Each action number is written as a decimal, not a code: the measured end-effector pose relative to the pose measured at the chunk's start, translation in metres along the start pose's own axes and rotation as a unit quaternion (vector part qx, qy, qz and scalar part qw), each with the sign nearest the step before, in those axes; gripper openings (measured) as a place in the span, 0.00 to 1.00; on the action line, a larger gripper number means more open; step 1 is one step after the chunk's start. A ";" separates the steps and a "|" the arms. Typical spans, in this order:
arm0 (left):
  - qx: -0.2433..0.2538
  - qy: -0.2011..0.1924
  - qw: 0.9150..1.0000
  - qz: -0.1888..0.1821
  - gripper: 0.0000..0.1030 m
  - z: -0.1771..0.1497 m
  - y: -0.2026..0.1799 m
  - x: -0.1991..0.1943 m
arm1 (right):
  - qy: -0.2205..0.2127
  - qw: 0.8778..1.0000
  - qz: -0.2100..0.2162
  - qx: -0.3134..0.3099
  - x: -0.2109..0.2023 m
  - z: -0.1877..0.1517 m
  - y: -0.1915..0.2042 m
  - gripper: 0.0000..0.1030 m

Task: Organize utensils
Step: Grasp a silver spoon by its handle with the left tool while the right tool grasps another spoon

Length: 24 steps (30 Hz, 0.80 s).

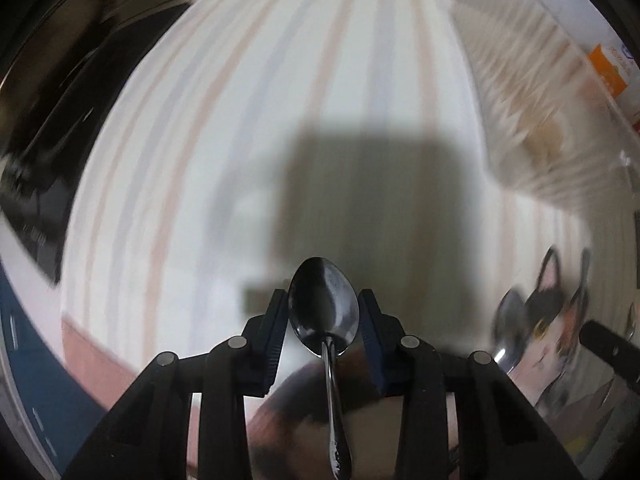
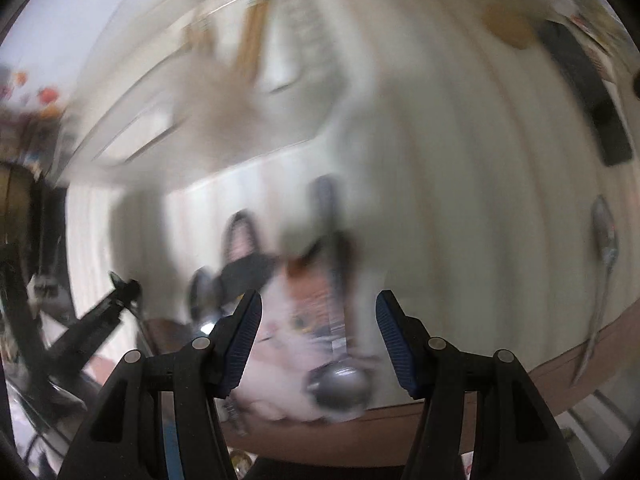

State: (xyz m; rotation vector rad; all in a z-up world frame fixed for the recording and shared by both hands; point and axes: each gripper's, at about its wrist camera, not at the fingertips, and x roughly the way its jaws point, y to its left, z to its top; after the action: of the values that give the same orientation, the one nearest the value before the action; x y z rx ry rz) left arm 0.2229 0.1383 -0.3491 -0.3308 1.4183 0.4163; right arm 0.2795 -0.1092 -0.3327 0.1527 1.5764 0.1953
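Your left gripper (image 1: 324, 308) is clamped on a metal spoon (image 1: 324, 304), its bowl between the blue pads above the striped tablecloth (image 1: 240, 120). Your right gripper (image 2: 319, 316) stands apart over a cat-faced holder (image 2: 288, 320); another spoon (image 2: 604, 248) lies right.

Striped tablecloth (image 1: 248, 128) under loose spoon (image 2: 604, 240)
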 end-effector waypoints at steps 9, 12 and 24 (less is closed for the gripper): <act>-0.042 0.003 0.999 0.006 0.31 -0.038 0.044 -0.004 | 0.013 0.989 -0.053 -0.139 0.034 -0.029 0.096 0.60; -0.047 0.001 0.999 0.005 0.31 -0.047 0.051 -0.006 | -0.009 0.975 -0.118 -0.186 0.037 -0.040 0.110 0.46; 0.035 -0.003 0.999 -0.027 0.31 -0.073 -0.018 -0.021 | -0.005 0.983 -0.114 -0.146 0.005 -0.012 0.029 0.06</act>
State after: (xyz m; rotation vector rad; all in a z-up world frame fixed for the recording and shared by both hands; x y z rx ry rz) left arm 0.1647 0.0869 -0.3377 -0.3093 1.4120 0.3230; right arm 0.2667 -0.0805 -0.3308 -0.2560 1.5231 0.2429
